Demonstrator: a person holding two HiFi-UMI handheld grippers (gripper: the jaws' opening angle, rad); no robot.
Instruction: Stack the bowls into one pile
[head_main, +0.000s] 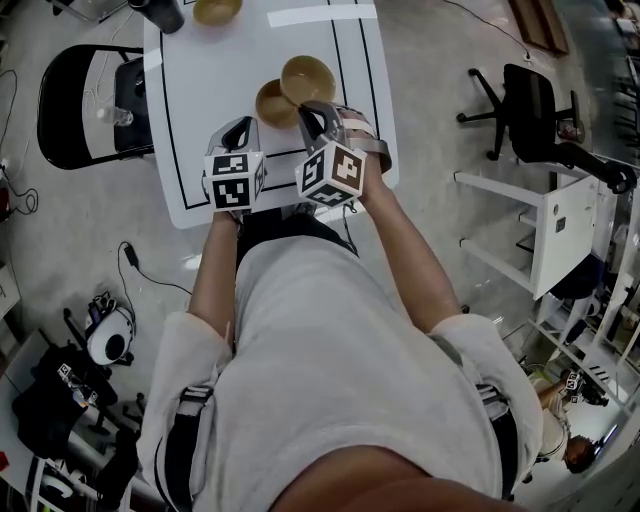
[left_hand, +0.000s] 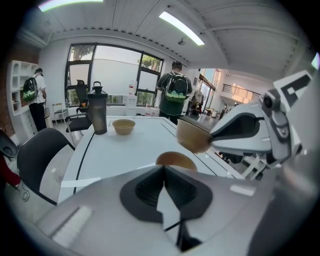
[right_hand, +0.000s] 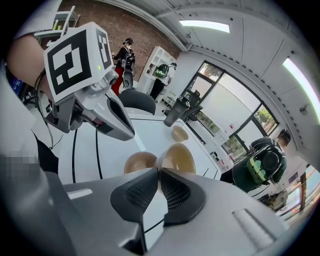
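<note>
head view: i look steeply down on a white rectangular surface (head_main: 200, 160) marked with black lines; both my tools reach over its near edge.
right tool (right_hand: 159, 170): narrow, with its pads clamped on the near rim of a lifted tan round wood-like bowl (right_hand: 179, 156).
lifted bowl: off the surface and tilted; in the left gripper view it hangs above and just to the right of the second bowl, and in the head view the two overlap.
left tool (left_hand: 164, 167): jaw tips together with nothing between them; it sits just beside the right tool, on its left.
second tan round wood-like bowl (head_main: 270, 106): upright on the surface, just ahead of both tools.
third tan round wood-like bowl (head_main: 217, 10): upright at the far end of the surface, well apart from the other two.
dark cylindrical shaker bottle (left_hand: 97, 112): upright on the surface, near the third bowl, on its left.
black chair (head_main: 75, 105): beside the left edge of the surface.
person with a green backpack (left_hand: 176, 90): stands beyond the far end of the surface, by the windows.
</note>
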